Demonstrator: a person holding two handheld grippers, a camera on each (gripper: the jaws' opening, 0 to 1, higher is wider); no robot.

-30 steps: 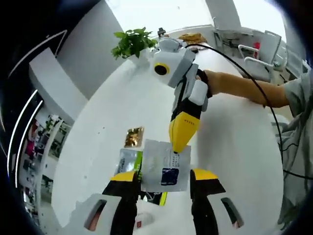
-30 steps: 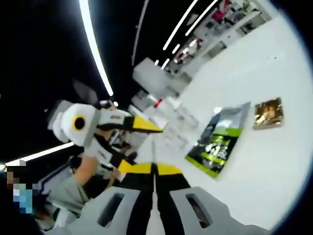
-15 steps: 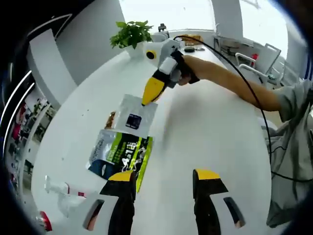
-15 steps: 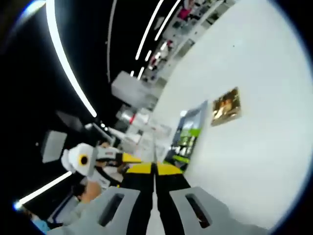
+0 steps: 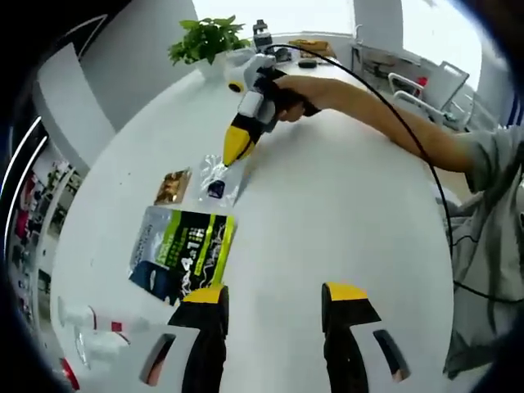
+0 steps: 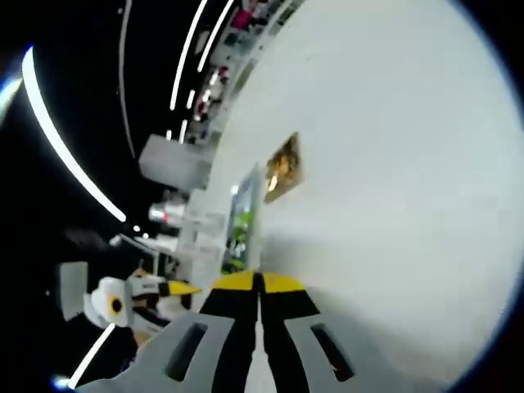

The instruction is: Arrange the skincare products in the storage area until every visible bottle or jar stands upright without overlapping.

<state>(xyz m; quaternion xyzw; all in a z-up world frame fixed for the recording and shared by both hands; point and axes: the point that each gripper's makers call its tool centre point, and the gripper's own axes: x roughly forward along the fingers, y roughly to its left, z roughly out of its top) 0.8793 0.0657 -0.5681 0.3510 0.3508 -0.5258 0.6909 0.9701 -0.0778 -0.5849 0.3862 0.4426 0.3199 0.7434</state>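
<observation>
My left gripper point(image 5: 274, 296) is open with nothing between its jaws, above the white table point(image 5: 352, 213). My right gripper point(image 5: 237, 146) reaches in from the far side, held by a person's hand. It is shut on the top edge of a small silver sachet point(image 5: 216, 178), which rests on the table. A gold sachet point(image 5: 172, 187) lies just left of it, and a green and black pouch point(image 5: 182, 254) lies flat nearer me. In the right gripper view my right gripper point(image 6: 259, 282) is shut, with the gold sachet point(image 6: 283, 167) and the pouch point(image 6: 241, 231) beyond it.
Pale bottles point(image 5: 94, 332) with red marks lie near the table's lower left edge. A potted plant point(image 5: 205, 37) and small items stand at the far end. A person's arm point(image 5: 385, 115) and a black cable cross the right side. Chairs point(image 5: 426, 86) stand beyond the table.
The silver sachet left my left gripper's jaws. My right gripper carried it away and lowered it onto the table beside the gold sachet. Both cameras shifted.
</observation>
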